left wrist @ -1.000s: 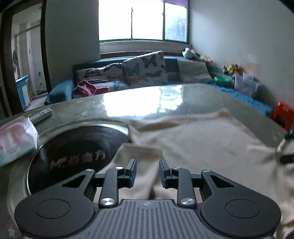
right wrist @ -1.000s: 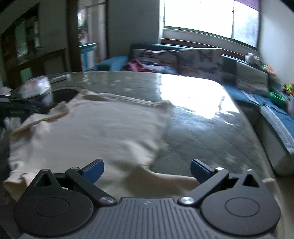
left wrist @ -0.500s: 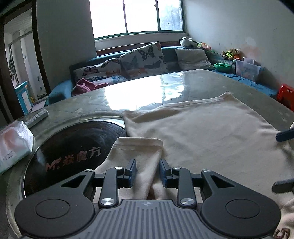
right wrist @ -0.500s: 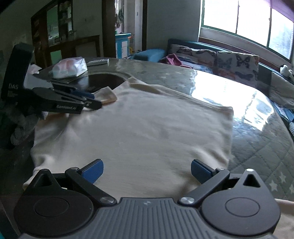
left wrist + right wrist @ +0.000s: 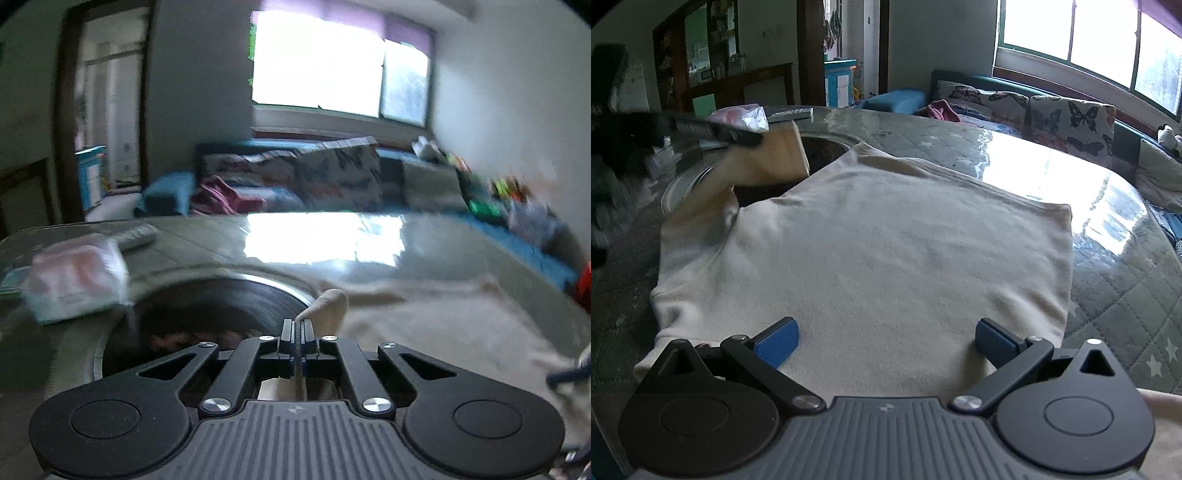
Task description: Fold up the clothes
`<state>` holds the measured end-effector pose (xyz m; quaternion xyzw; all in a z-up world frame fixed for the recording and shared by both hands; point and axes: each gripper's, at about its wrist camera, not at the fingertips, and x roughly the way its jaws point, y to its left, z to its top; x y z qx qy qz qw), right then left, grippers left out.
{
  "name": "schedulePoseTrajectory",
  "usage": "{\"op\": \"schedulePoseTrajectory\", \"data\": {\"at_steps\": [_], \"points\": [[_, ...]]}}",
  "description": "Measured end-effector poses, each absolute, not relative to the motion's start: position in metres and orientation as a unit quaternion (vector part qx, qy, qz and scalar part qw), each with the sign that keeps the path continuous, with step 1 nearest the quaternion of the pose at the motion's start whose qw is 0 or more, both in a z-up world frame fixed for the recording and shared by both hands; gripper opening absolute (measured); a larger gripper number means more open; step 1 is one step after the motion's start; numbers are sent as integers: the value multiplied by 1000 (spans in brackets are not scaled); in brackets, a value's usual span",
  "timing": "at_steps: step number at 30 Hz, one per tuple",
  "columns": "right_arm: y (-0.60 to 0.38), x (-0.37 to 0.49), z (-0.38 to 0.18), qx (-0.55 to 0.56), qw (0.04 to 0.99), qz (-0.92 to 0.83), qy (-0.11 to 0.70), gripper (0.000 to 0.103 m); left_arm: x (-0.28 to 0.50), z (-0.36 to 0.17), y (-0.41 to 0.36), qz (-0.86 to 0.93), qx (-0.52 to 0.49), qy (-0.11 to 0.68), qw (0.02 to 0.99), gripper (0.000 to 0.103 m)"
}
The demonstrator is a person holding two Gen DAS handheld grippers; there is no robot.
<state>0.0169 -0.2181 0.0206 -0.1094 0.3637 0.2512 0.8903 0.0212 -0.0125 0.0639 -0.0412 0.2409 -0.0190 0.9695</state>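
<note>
A cream shirt [image 5: 871,258] lies spread flat on a round table [image 5: 1126,280] with a quilted, starred cover under glass. Take the dark round inset [image 5: 823,147] sunk into the tabletop as the landmark: the shirt's body lies just beside it, on the window side, and one sleeve [image 5: 768,155] is lifted off the table over its near rim.

The left gripper [image 5: 297,326] has just been closing, and its jaws now stand together, clamped on that sleeve; a fold of cream cloth sticks up past the fingertips and a thin edge of it runs back between the pads. In the right wrist view the same gripper shows as a blurred dark bar [image 5: 713,129] holding the sleeve up above the inset.

The right gripper [image 5: 884,341] hovers over the near part of the shirt, farthest from the inset, with its blue-padded jaws wide apart and nothing between them; whether the pads touch the cloth cannot be told.

On the far side of the inset from the shirt sits a soft pack of tissues [image 5: 75,277], and just beyond that a flat remote control [image 5: 136,236]. Both lie on the table close to the raised sleeve. Beyond the table, well apart from the inset, a teal sofa [image 5: 960,79] with butterfly cushions [image 5: 1067,118] runs under a bright window [image 5: 332,70], with a pink cloth [image 5: 225,195] heaped at one end.
</note>
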Motion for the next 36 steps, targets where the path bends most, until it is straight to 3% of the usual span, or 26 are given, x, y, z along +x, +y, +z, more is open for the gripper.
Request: {"op": "schedulePoseTrajectory", "data": {"at_steps": [9, 15, 21, 24, 26, 27, 30, 33, 34, 35, 36], "points": [[-217, 18, 21, -113, 890, 251, 364, 103, -29, 83, 65, 82, -125, 195, 969, 3], [-211, 16, 30, -129, 886, 262, 359, 102, -51, 47, 89, 126, -145, 247, 950, 3], [-175, 4, 49, -147, 866, 333, 342, 94, -56, 35, 96, 128, -174, 268, 939, 7], [-149, -5, 52, -166, 847, 374, 338, 92, -59, 39, 100, 132, -184, 263, 938, 21], [-132, -11, 51, -182, 833, 399, 337, 86, -63, 41, 103, 141, -192, 262, 935, 39], [-126, -15, 49, -187, 827, 408, 337, 85, -65, 41, 105, 142, -201, 264, 932, 42], [-112, -22, 44, -202, 813, 431, 335, 74, -65, 40, 112, 148, -220, 271, 925, 42], [-100, -29, 37, -219, 804, 442, 332, 56, -60, 38, 116, 151, -232, 278, 920, 40], [-99, -30, 35, -221, 802, 442, 335, 50, -58, 37, 116, 150, -232, 278, 920, 35], [-97, -31, 33, -222, 801, 442, 338, 49, -57, 37, 116, 149, -233, 278, 920, 23], [-96, -31, 32, -220, 803, 441, 336, 46, -55, 37, 117, 148, -233, 278, 920, 19]]}}
